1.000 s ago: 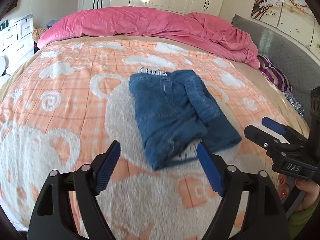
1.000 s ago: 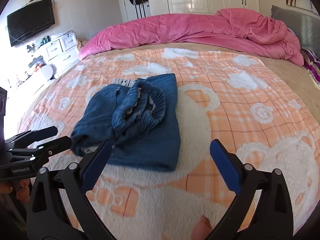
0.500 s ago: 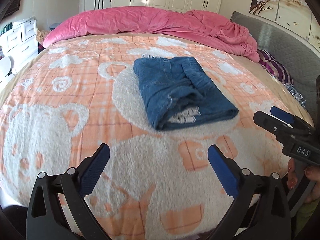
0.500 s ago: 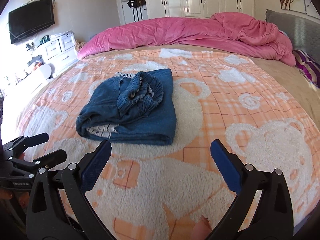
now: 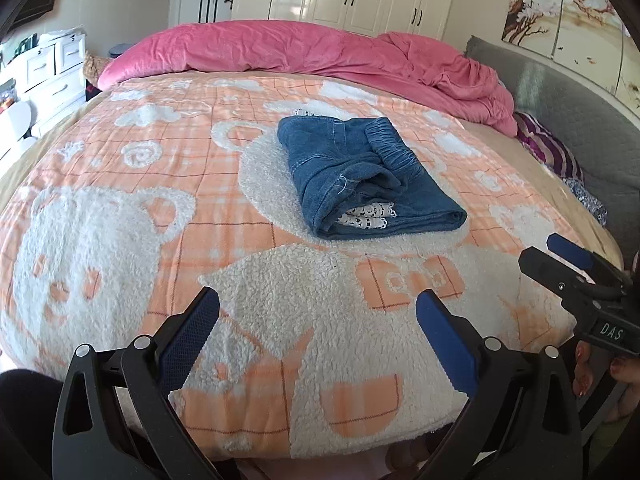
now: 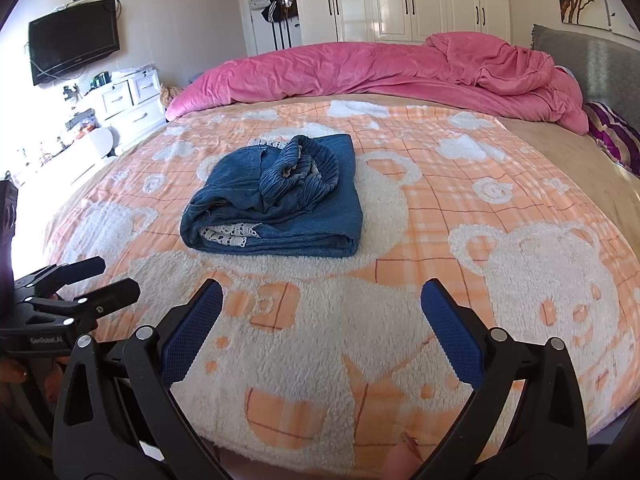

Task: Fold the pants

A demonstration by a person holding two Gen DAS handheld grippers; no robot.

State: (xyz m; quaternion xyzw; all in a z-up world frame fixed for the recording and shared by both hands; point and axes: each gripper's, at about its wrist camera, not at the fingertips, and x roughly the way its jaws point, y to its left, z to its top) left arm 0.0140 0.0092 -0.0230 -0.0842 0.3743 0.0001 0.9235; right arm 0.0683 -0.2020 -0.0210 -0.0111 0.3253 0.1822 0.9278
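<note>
Pants lie folded into a compact blue denim bundle on the bed's orange-and-white bear blanket, about midway across it, as I see them through the left wrist camera. White lace trim peeks out of the bundle's near open end, and the gathered waistband sits on top toward the right. My left gripper hangs over the blanket's near edge, well short of the pants, its blue-padded fingers spread wide with nothing between them. At the right edge of this view I see my right gripper from the side, held in a hand with painted nails; its fingers look parted and hold nothing. A rumpled pink duvet is heaped along the far side of the bed, with a striped purple cloth at the far right corner beside the grey headboard.

Through the right wrist camera the pants sit left of centre on the blanket, the lace trim showing at the near left corner of the bundle and the waistband bunched on top. My right gripper hovers over the near edge of the bed, fingers wide apart and empty. The left gripper shows at the left edge, clear of the pants, its two fingers a little apart. Beyond the bed I see the duvet, white wardrobes, a wall-mounted television and a white dresser.
</note>
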